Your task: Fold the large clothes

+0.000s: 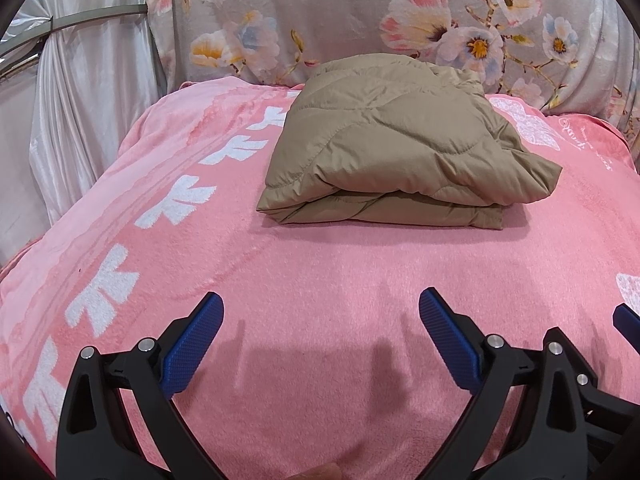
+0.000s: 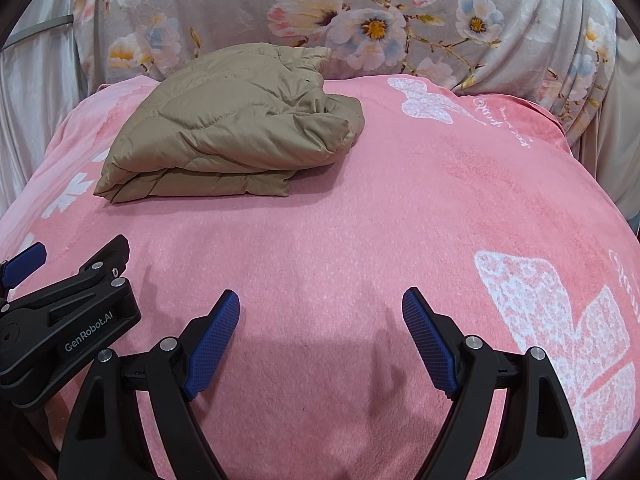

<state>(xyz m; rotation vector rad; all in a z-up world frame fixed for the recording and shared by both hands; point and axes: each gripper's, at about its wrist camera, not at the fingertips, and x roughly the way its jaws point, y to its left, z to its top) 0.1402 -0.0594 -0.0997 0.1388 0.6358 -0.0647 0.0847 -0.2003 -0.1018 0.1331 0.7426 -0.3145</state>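
1. Left gripper [image 1: 320, 316]: jaws spread wide, nothing between them, hovering low over the pink blanket [image 1: 320, 360]. Right gripper [image 2: 320, 316]: same, jaws apart and empty. The two sit side by side; left unit shows at the left edge of the right wrist view.

2. Task item: tan quilted jacket [image 1: 400, 148], folded into a thick bundle, lying on the blanket well ahead of both jaw sets. Ahead and slightly right of the left jaws; ahead and left of the right jaws [image 2: 232, 128]. No contact w/ either gripper.

3. Judgement: fold looks largely done; bundle appears stable but puffy.

4. Risk A: top layer bulges and overhangs at the bundle's right end, creased and loose. Padded fill may spring back and open the fold if left unpressed.

5. Risk B: slick shell fabric. A pinch on the top layer only would likely drag that layer off and undo the stack. Jaws would need to take the full thickness, which may exceed their spread; cannot confirm.

6. Risk C: blanket is soft, fleecy. Low approach could snag or bunch it under the jaws, shifting the bundle.

7. Risk D: grippers close together; converging on the bundle could make them clash.

8. Floral cover [image 1: 360, 8] behind the bundle: pushing the jacket away from the jaws could jam it there.
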